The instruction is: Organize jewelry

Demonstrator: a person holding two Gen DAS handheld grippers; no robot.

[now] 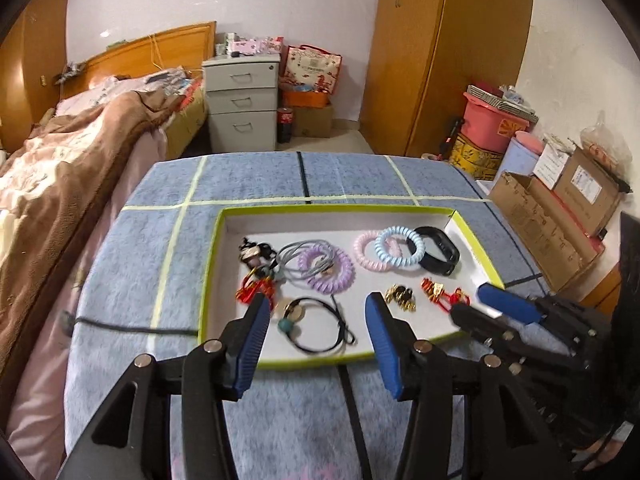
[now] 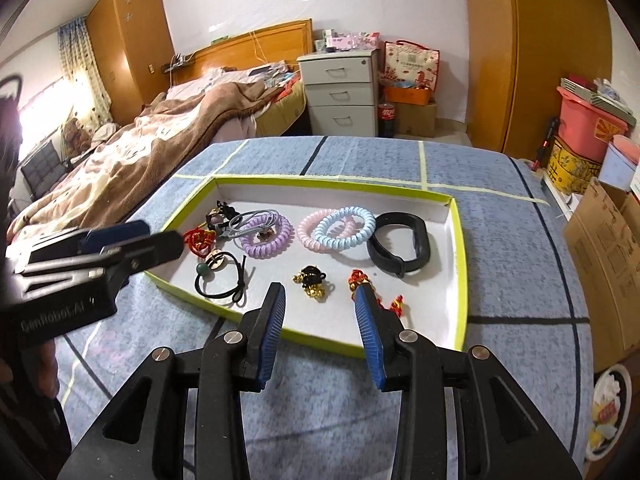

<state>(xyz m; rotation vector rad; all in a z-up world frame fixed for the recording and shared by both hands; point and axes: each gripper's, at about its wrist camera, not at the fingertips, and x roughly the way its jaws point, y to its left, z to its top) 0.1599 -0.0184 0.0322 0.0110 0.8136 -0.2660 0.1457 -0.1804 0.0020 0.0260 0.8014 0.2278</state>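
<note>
A white tray with a lime-green rim (image 1: 214, 264) (image 2: 460, 264) lies on the blue checked cloth. It holds purple (image 1: 340, 270) (image 2: 280, 240), pink (image 1: 362, 258) and light-blue (image 1: 382, 250) (image 2: 344, 249) coil hair ties and a black wristband (image 1: 436, 265) (image 2: 396, 266). Also in it are a beaded black hair tie (image 1: 316, 346) (image 2: 216, 292), a gold-black charm (image 1: 400, 298) (image 2: 312, 280) and red knot charms (image 1: 440, 294) (image 2: 360, 280). My left gripper (image 1: 318, 312) hangs open over the tray's near edge, above the black hair tie. My right gripper (image 2: 320, 300) is open near the charms, holding nothing.
The cloth-covered table (image 1: 280, 184) ends close behind the tray. A bed with a brown blanket (image 1: 60, 168) is at the left, with a grey drawer cabinet (image 1: 242, 104) behind it. Cardboard boxes (image 1: 552, 224) and a pink bin (image 1: 492, 128) crowd the right side.
</note>
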